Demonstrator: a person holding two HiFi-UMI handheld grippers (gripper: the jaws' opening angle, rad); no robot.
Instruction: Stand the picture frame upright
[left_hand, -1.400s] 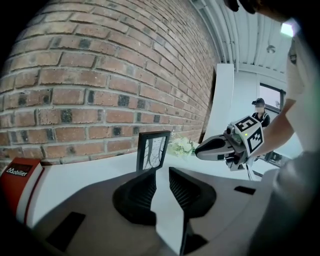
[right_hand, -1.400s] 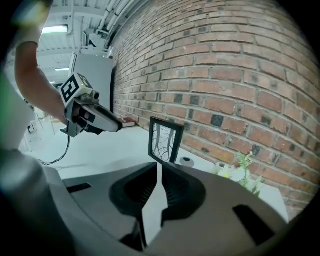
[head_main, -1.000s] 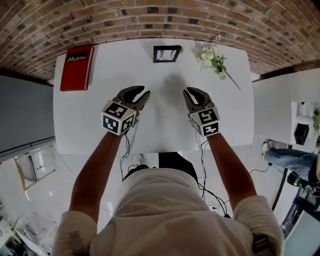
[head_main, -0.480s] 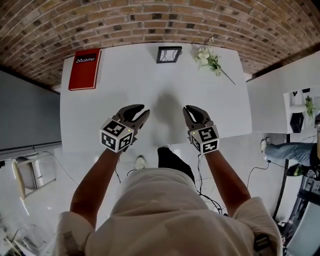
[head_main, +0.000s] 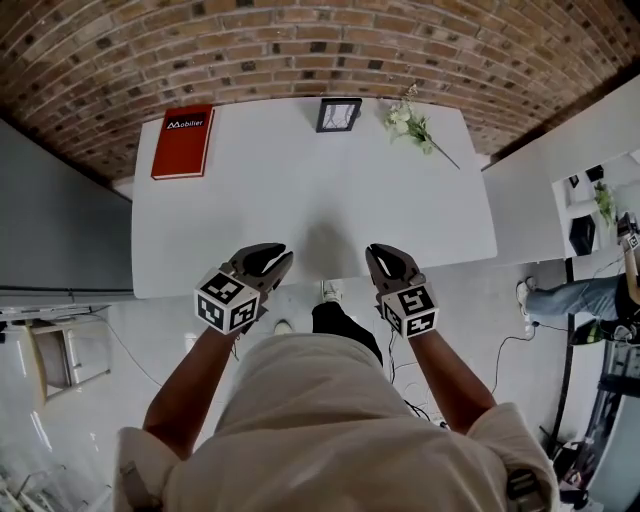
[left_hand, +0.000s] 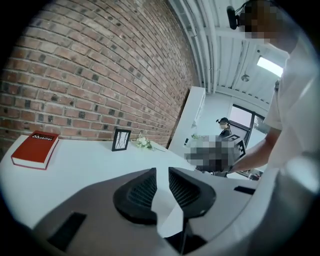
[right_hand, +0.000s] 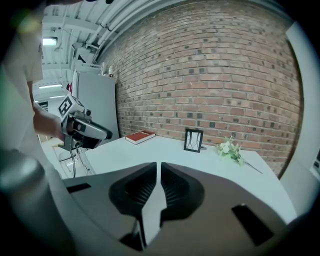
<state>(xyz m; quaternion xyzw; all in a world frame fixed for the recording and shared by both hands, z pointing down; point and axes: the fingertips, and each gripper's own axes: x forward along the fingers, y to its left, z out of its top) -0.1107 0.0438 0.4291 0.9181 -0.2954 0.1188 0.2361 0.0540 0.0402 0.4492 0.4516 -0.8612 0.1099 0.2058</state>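
Note:
The black picture frame (head_main: 338, 114) stands upright at the far edge of the white table (head_main: 300, 200), close to the brick wall; it also shows small in the left gripper view (left_hand: 121, 139) and the right gripper view (right_hand: 193, 140). Both grippers hover at the table's near edge, far from the frame. My left gripper (head_main: 283, 257) (left_hand: 162, 171) is open with a clear gap; its jaws have just been closing on nothing. My right gripper (head_main: 374, 255) (right_hand: 159, 165) has its pads almost together and holds nothing. The left gripper (right_hand: 82, 127) also appears in the right gripper view.
A red book (head_main: 183, 142) lies at the table's far left corner. A sprig of white flowers (head_main: 412, 125) lies right of the frame. A grey cabinet stands left of the table, a white one to the right. Another person sits far right.
Both grippers have drawn back together from the middle of the table to its near edge. The frame, book and flowers have not moved.

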